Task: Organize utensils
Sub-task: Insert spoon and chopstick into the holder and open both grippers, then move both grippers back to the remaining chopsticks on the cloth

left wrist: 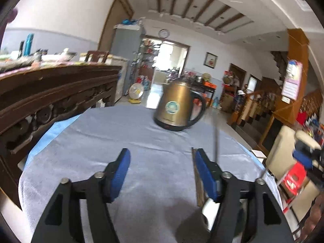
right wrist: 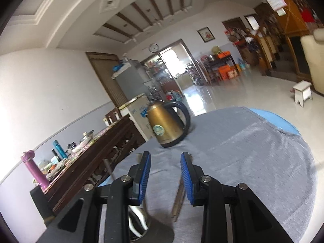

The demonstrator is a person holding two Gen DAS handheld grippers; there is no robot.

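I hold both grippers up over the table [right wrist: 253,151] — left gripper [left wrist: 161,172] and right gripper [right wrist: 165,174] spread wide, holding nothing. The chopsticks [right wrist: 179,196] lie under the right one. Next I think I must dip down and pinch them.

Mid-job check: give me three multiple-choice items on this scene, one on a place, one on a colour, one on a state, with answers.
1. Where does the kettle stand?
A. on the grey cloth ahead of both grippers
B. on the floor
C. on the wooden sideboard

2. What colour are the gripper pads?
A. red
B. blue
C. white

3. How does the right gripper stand?
A. shut on the chopsticks
B. shut on nothing
C. open, holding nothing

Answers: 1 A, its base sits on the cloth in both views. 2 B, blue on the left gripper too. 3 C, a gap shows between the pads, and the chopsticks lie on the cloth below.
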